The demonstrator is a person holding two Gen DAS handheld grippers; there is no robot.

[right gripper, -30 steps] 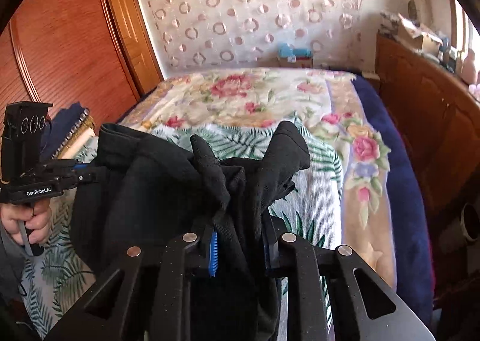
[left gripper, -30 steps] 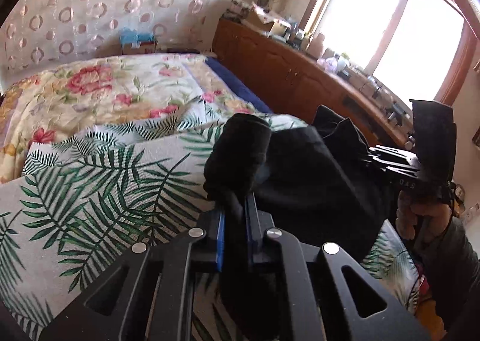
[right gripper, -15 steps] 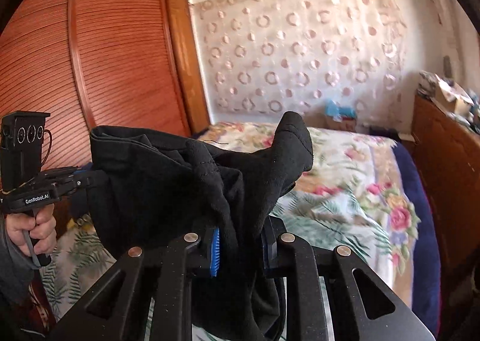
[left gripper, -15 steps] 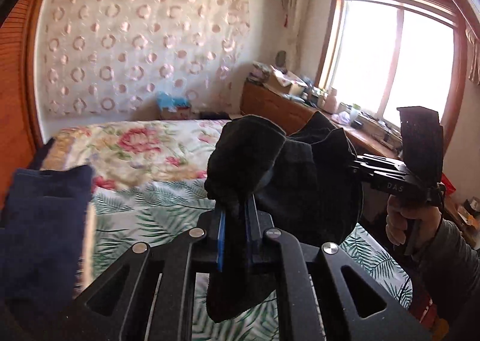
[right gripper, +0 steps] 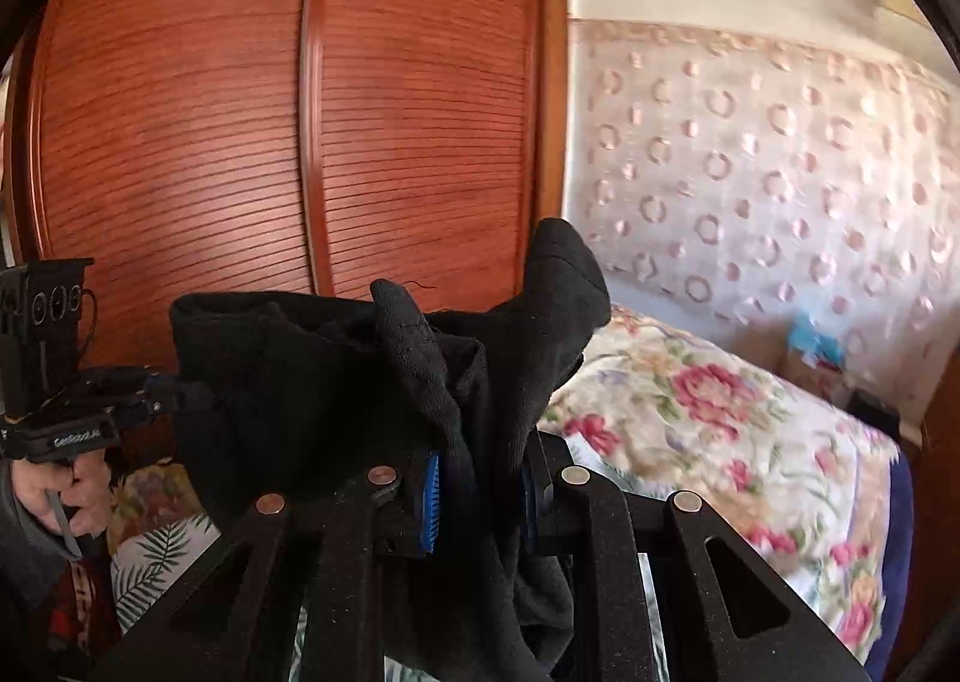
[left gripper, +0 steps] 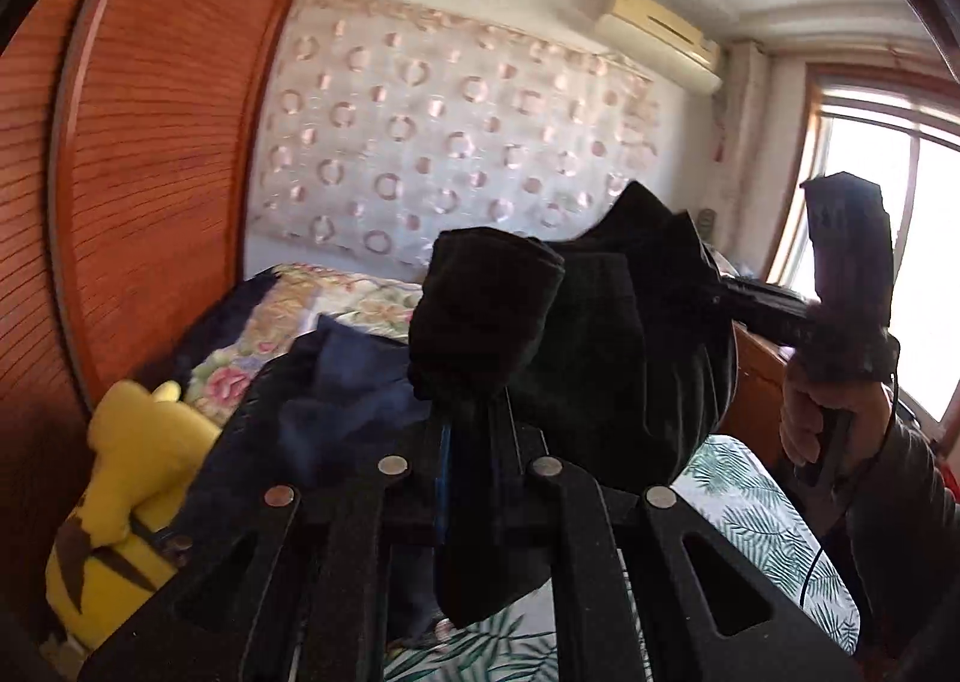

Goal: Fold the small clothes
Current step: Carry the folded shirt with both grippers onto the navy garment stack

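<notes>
A small black garment hangs in the air between both grippers, above the bed. My left gripper is shut on one bunched edge of it, which bulges over the fingertips. In the right wrist view the same black garment is stretched from my right gripper, shut on a gathered fold, across to the left gripper at the far left. The right gripper also shows at the right of the left wrist view, held by a hand.
Below lies a bed with a palm-leaf sheet and a floral quilt. A dark blue garment pile and a yellow plush toy sit at the left. A wooden louvred wardrobe stands close behind. A window is right.
Both grippers have lifted the black garment off the bed and swung to the left, so the wardrobe and the plush toy have come into view. Both grips have stayed shut.
</notes>
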